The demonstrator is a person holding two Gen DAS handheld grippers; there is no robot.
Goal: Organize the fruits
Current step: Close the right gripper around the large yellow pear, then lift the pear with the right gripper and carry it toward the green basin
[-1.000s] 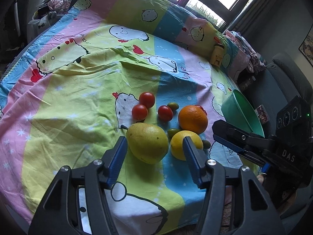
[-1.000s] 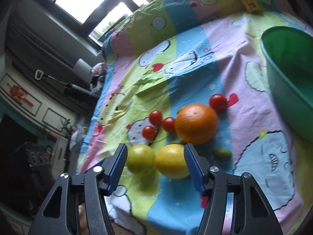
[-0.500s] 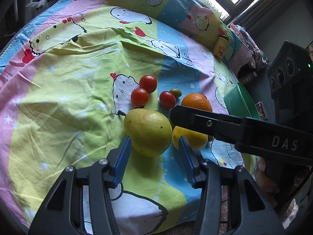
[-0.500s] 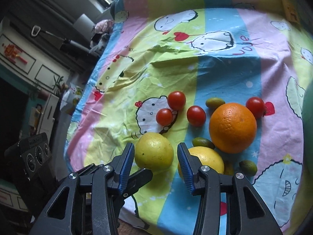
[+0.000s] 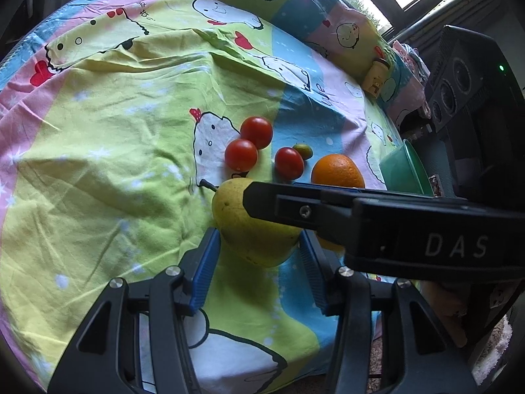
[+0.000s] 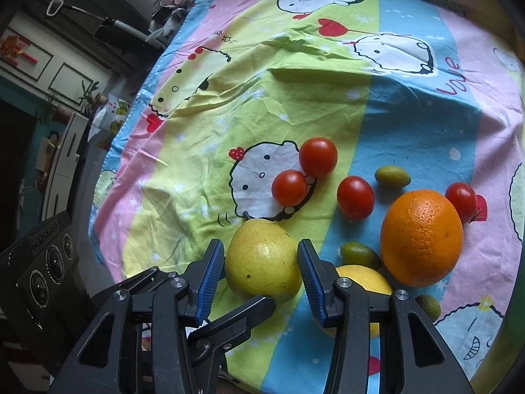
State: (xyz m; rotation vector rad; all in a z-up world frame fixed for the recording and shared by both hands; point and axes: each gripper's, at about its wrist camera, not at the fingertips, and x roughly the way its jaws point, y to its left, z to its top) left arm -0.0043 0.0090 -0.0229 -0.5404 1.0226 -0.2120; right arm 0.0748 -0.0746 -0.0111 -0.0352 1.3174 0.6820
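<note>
The pear (image 5: 252, 229) lies near the cloth's (image 5: 98, 164) front edge, left of the orange (image 6: 421, 236). Both grippers, left (image 5: 257, 272) and right (image 6: 261, 275), straddle it, having just been closing; contact is unclear. It looks heavy, firm, smooth: take it across its widest part.

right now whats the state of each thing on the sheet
pear, lying on the sheet, between both claws
right claw, just been closing, pads against the pear
left claw, just been closing round the pear, contact unclear
orange, loose, untouched
lemon, loose, half hidden by right claw
tomatoes, four, loose
green bowl, inside not visible
</note>
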